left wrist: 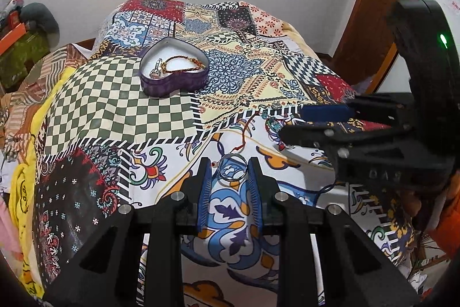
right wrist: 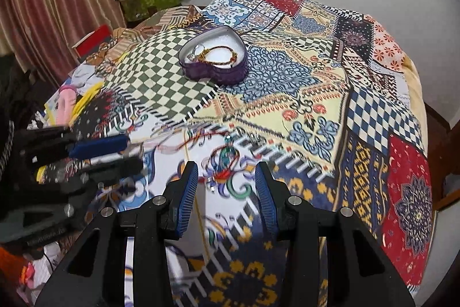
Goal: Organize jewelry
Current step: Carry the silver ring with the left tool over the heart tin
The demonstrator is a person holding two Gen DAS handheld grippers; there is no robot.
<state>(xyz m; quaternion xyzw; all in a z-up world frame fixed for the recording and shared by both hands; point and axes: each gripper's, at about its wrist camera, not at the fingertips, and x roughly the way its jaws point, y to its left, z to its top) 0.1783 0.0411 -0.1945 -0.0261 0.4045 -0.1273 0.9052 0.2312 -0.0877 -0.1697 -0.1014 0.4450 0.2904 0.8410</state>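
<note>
The left gripper (left wrist: 228, 167) fingers narrowly bracket a silver ring (left wrist: 231, 168) on the patchwork cloth (left wrist: 120, 105); the right gripper (right wrist: 227, 173) fingers stand wide above a red-thread bracelet (right wrist: 222, 163).

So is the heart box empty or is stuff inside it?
Not empty. The open heart box has no lid on, and a braided bracelet plus something small and shiny lie on its white lining.

Left tongs (left wrist: 229, 167) parted narrowly; right tongs (right wrist: 227, 177) wide.
</note>
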